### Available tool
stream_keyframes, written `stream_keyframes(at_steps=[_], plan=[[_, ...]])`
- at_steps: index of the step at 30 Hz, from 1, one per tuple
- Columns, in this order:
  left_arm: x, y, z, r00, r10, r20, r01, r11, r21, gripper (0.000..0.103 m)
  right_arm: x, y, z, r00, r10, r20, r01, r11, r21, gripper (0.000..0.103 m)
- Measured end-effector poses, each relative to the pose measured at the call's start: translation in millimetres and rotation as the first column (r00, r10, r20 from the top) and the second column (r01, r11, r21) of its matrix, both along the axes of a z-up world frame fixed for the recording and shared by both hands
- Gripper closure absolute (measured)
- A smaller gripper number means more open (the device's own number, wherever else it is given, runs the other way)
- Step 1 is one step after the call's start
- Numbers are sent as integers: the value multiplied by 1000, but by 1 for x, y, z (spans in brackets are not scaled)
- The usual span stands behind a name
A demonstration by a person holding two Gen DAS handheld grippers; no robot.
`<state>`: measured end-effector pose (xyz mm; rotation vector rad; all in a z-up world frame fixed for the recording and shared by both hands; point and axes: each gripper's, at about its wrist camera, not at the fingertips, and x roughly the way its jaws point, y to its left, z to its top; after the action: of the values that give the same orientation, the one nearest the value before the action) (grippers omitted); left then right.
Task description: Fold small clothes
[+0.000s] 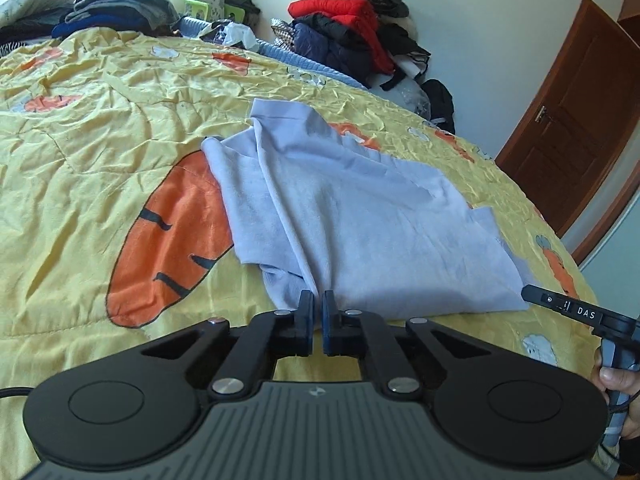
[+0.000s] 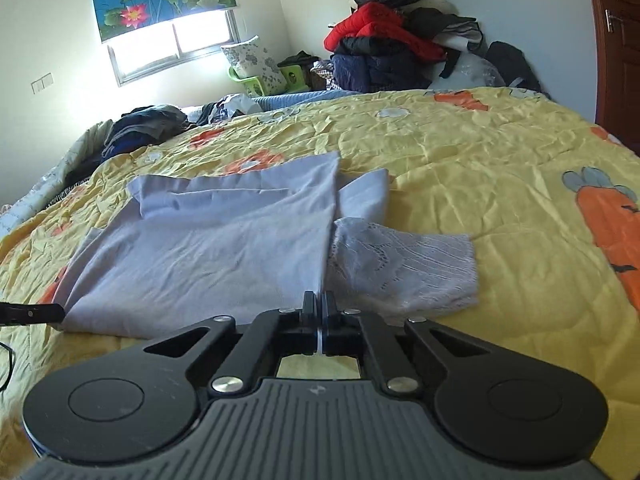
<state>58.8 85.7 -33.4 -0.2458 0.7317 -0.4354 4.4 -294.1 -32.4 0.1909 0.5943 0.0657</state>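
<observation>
A small lavender garment (image 1: pixel 340 216) lies partly folded on the yellow carrot-print bedspread (image 1: pixel 100 140). My left gripper (image 1: pixel 318 300) is shut on the garment's near edge, and a ridge of cloth runs away from the pinch. In the right wrist view the same garment (image 2: pixel 208 240) shows a lace-trimmed part (image 2: pixel 404 264) at its right. My right gripper (image 2: pixel 319 300) is shut on the garment's near edge where plain cloth meets lace. The right gripper also shows at the right of the left wrist view (image 1: pixel 532 293); the left gripper's tip shows at the left of the right wrist view (image 2: pixel 32 313).
A heap of red and dark clothes (image 1: pixel 356 28) is piled against the far wall (image 2: pixel 400 40). More dark clothes (image 1: pixel 108 8) and a floral pillow (image 2: pixel 256 64) lie at the head of the bed under the window (image 2: pixel 176 44). A brown door (image 1: pixel 572 112) stands to the right.
</observation>
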Motion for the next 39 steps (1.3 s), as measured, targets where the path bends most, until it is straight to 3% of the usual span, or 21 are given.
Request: stream_keyframes(at_steps=[3, 5, 6, 7, 8, 9, 10, 12, 14, 16, 17, 20, 23, 26, 29, 33, 36, 39], plan=[[-5, 7, -6, 1000, 4, -25, -4, 1000, 23, 99, -7, -9, -6, 999, -21, -48, 21, 1000, -3, 93], [-7, 13, -8, 999, 12, -50, -12, 1000, 9, 99, -13, -3, -1, 997, -72, -36, 69, 995, -76, 87], [-9, 16, -7, 998, 18, -55, -19, 1000, -4, 99, -14, 5, 6, 997, -75, -17, 72, 988, -137, 79], [-10, 18, -3, 998, 27, -53, -28, 1000, -7, 99, -12, 16, 15, 999, -51, -1, 50, 981, -187, 56], [-10, 20, 2, 998, 42, -42, -42, 999, -6, 99, -8, 28, 23, 1000, -10, 9, 12, 972, -235, 41], [-8, 19, 8, 998, 51, -33, -51, 999, -2, 98, -3, 42, 31, 999, 37, 29, -28, 959, -284, 16], [-5, 18, 15, 998, 54, -21, -54, 999, 0, 97, 3, 56, 39, 994, 95, 47, -74, 941, -330, 8], [6, 14, 28, 998, 56, 0, -56, 998, 0, 92, 26, 82, 48, 984, 178, 27, -156, 916, -371, 7], [24, 6, 38, 999, 48, -3, -48, 999, 22, 74, 57, 99, 55, 972, 236, 8, -221, 920, -325, 1], [45, -5, 47, 999, 31, 16, -32, 999, 40, 19, 90, 108, 58, 965, 262, -19, -259, 936, -238, 2], [54, -10, 52, 998, 31, 47, -33, 998, 46, 12, 107, 109, 57, 968, 249, -37, -251, 946, -203, 2], [82, -28, 64, 991, 12, 136, -25, 995, 94, 11, 154, 104, 52, 984, 153, -91, -164, 979, -126, 2], [125, -48, 64, 993, -14, 120, 0, 993, 119, 11, 193, 93, 37, 983, 97, -158, -112, 990, -87, 1], [163, -67, 50, 997, -13, 80, 0, 988, 157, 11, 221, 87, 18, 978, 28, -204, -64, 983, -172, 1], [196, -90, 28, 997, 2, 81, -28, 945, 325, 11, 240, 81, 1, 975, -49, -217, -16, 958, -288, 1], [224, -98, 11, 992, 85, 93, -117, 890, 440, 11, 248, 68, 1, 977, -140, -163, 81, 944, -321, 1], [222, -86, 15, 983, 142, 115, -177, 895, 409, 11, 230, 63, 13, 982, -172, -81, 137, 935, -328, 1], [207, -75, 24, 975, 167, 144, -211, 894, 395, 11, 193, 67, 30, 997, -77, 14, 78, 961, -265, 1]])
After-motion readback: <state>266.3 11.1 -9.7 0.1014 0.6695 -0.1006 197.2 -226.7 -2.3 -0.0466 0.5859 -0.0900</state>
